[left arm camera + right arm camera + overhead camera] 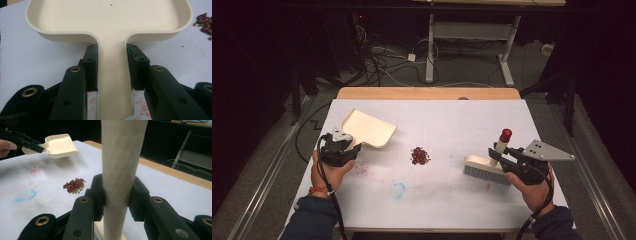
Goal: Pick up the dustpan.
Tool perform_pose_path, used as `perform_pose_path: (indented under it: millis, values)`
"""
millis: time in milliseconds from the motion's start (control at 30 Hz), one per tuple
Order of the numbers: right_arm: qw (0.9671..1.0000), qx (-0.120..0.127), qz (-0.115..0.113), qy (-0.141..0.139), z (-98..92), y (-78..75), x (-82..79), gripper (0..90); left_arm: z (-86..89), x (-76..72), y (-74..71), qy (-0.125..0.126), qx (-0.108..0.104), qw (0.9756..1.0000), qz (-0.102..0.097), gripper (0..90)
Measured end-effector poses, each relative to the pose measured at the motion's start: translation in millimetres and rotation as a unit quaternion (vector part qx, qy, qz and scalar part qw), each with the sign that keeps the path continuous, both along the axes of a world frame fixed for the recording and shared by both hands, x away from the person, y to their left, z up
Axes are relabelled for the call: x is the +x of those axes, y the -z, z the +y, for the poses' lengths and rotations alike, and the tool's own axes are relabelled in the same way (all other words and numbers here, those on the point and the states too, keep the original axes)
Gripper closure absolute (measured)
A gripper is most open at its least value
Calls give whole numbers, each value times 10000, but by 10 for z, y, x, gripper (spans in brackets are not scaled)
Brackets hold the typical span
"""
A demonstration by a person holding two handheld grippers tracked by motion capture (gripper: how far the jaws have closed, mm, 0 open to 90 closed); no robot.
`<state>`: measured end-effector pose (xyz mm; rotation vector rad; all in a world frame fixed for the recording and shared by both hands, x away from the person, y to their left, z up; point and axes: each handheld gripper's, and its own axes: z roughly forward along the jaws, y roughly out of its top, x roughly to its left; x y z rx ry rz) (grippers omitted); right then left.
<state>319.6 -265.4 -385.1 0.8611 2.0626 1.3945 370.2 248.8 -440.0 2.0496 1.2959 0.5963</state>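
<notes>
Here the left gripper (346, 145) sits near the table's (452, 120) left edge, its jaws clenched on the flat handle of a cream dustpan (368, 128). In the left gripper view the two black pads press against both sides of that handle, and the pan's tray spreads out ahead of them. The left hand (328, 169) comes in from the near edge with the forearm angled slightly inward, and the pan points away toward the far left corner; seen from the right gripper view, the dustpan (60, 145) hangs tilted and clear of the white surface, with its shadow beneath it.

The right gripper (502, 155) is toward the table's right edge, jaws clamped around the upright pale handle of a hand brush (486, 169); the handle ends in a red cap, and the bristles rest on the table. The right hand (532, 187) reaches in from the near right corner, wrist turned so the gripper lies level and points left.

Between the two tools, near the table's middle, lies a small pile of red beans (420, 156), well apart from both pan and brush. A faint blue smudge (398, 190) marks the surface closer to the near edge.
</notes>
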Motion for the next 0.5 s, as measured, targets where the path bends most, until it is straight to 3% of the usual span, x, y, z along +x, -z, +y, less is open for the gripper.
perform_pose_path:
  millis: [233, 500]
  values:
    - [10000, -5, 4, -13, -6, 8, 11, 697, 16, -159, -51, 187, -37, 9998, -47, 640]
    - [10000, 5, -2, 4, 2, 11, 5, 697, -102, -218, -107, 453, 33, 9989, -100, 640]
